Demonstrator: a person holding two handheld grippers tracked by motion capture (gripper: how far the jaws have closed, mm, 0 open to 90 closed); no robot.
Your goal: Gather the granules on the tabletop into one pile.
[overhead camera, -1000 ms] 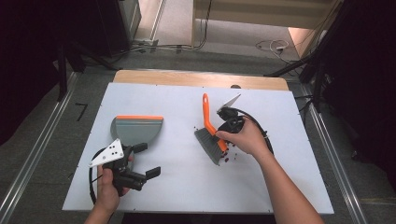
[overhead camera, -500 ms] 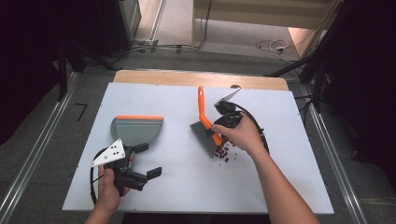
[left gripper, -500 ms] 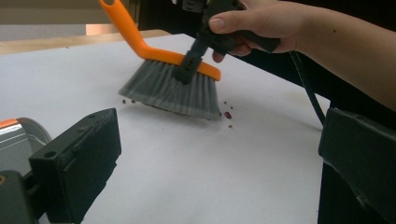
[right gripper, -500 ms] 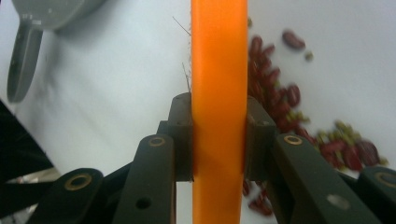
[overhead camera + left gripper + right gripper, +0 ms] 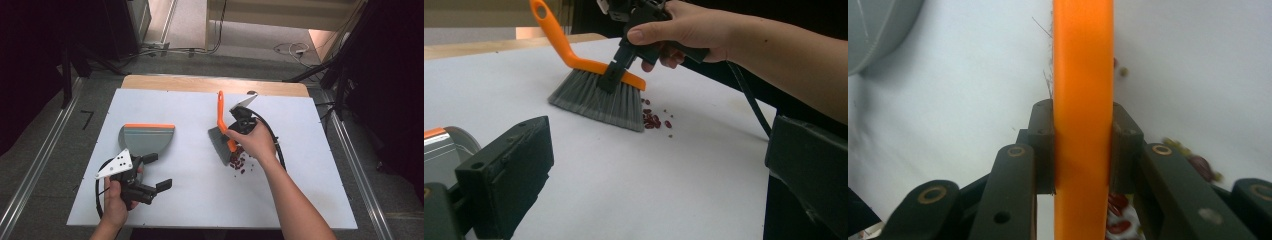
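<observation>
I am holding the right gripper (image 5: 235, 131) over the middle-right of the white table (image 5: 300, 150), its jaws clamped on either side of the orange back of the hand brush (image 5: 221, 137). In the right gripper view the orange bar (image 5: 1083, 125) is sitting squarely between the two black jaws, both pressing against it. The brush's grey bristles (image 5: 599, 100) are resting on the table, tilted, with the orange handle (image 5: 220, 107) rising toward the far edge. A small scatter of dark red beans (image 5: 239, 162) is lying just beside the bristles on their near-right side; in the left gripper view the beans (image 5: 653, 120) are sitting right at the edge of the bristles, a few touching them. My right hand (image 5: 255, 140) is wrapping around the gripper body, its cable (image 5: 275, 142) looping off to the right.

I am keeping the left gripper (image 5: 155, 172) at the near-left of the table, jaws standing wide apart and holding nothing; the left gripper view is showing them far apart at either side. My left hand (image 5: 116, 202) is gripping it from below. The grey dustpan (image 5: 146, 140) with its orange rim is lying flat just beyond the left gripper, well apart from the brush and beans.
</observation>
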